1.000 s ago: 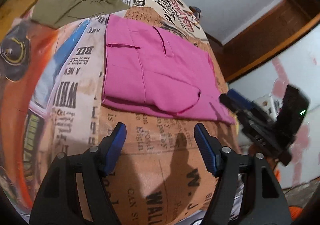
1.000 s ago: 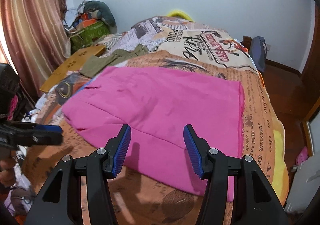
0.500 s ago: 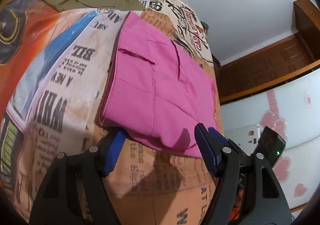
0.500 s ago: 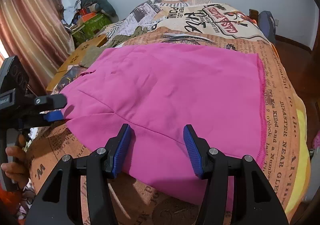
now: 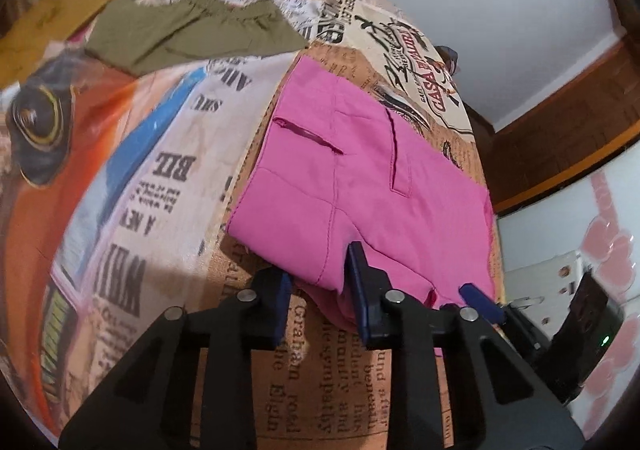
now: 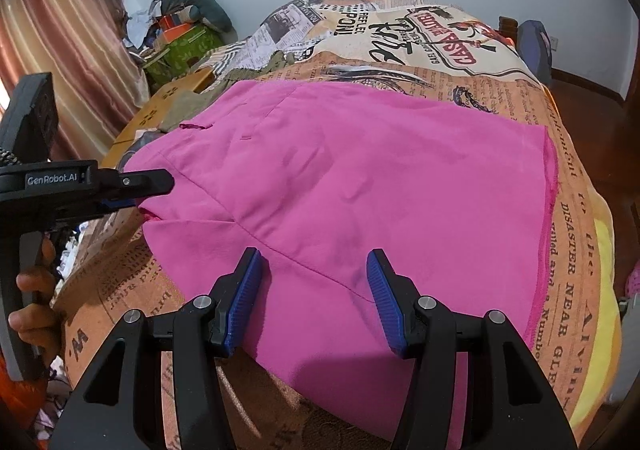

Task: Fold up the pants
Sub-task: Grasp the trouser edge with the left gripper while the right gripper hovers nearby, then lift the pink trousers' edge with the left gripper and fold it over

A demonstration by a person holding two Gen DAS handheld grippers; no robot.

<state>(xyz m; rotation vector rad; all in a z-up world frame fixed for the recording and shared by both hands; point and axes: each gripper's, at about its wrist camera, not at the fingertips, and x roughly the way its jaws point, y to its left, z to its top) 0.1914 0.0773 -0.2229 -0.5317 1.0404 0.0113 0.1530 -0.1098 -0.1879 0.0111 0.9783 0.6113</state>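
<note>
Both blue pads of the left gripper [image 5: 320, 282] pinch a bunched near corner of the pink pants [image 5: 360, 185], which lie folded flat on the newspaper-print bedspread [image 5: 168, 177]. Spread wide, the right gripper [image 6: 314, 298] hovers over the pants' near edge — gripping nothing. Olive shorts [image 5: 192, 29] lie beyond.

Left hand-held gripper [image 5: 320, 294] closed onto pink pants [image 5: 360, 185] edge.
</note>
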